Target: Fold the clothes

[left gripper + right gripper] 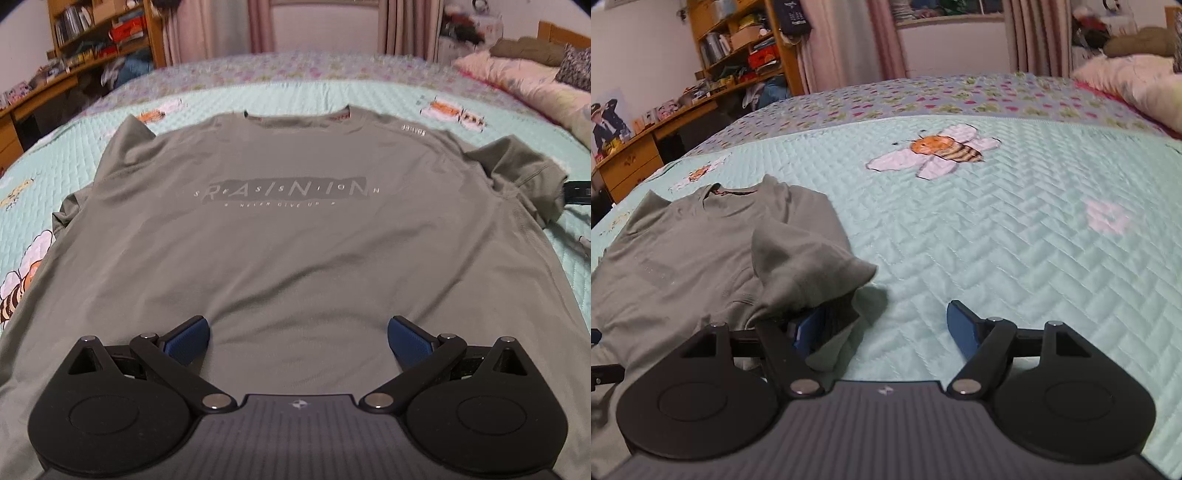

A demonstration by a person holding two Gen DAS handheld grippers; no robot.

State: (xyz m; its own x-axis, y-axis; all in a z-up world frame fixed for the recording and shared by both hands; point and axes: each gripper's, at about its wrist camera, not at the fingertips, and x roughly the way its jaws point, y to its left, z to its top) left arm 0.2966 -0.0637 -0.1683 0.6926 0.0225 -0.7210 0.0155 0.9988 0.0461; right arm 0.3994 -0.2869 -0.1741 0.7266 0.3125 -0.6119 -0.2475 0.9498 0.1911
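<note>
A grey-green T-shirt (295, 229) with a dark chest print lies flat, front up, on the bed, collar at the far side. My left gripper (298, 341) is open and empty, hovering over the shirt's lower middle. In the right wrist view the same shirt (694, 258) lies at the left. Its right sleeve (809, 262) is rumpled and draped over the left finger of my right gripper (886, 332), which is open. That finger's blue pad (807, 332) is partly hidden by cloth. The right gripper's tip (578, 192) shows by the sleeve in the left wrist view.
The bed has a mint quilted cover (1015, 240) with bee pictures (945, 149). Pillows and bedding (524, 77) are piled at the far right. A wooden desk and bookshelf (74, 48) stand at the far left, curtains (325, 22) behind the bed.
</note>
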